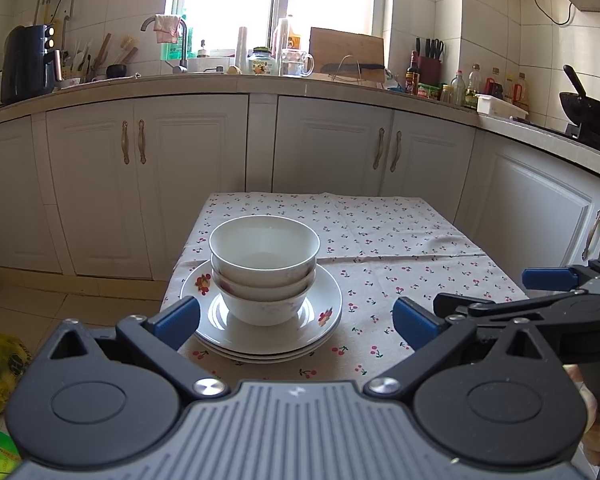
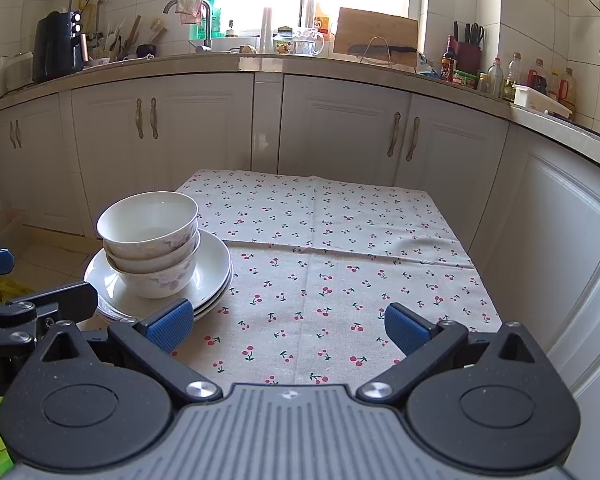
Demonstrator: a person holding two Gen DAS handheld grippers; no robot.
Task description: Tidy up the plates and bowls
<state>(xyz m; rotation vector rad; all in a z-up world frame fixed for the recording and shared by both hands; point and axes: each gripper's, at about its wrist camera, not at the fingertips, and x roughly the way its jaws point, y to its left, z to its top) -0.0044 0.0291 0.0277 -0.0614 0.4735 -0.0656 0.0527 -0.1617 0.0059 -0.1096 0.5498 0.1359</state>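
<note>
Your left gripper (image 1: 296, 318) hangs with jaws wide open and empty, just short of the stacked plates (image 1: 328, 328); your right gripper (image 2: 288, 326) is equally open and empty over bare cherry-print cloth (image 2: 340, 240). Between the left jaws' line, at the near left corner of the cloth-covered counter (image 1: 440, 240), three nested bowls (image 1: 264, 264) sit on the plates. Everything looks like glazed ceramic: stiff, slick, heavy together, chippable. Judging by that, pinch a bowl's thin rim, or a plate's flared edge, lifting one piece at a time.
</note>
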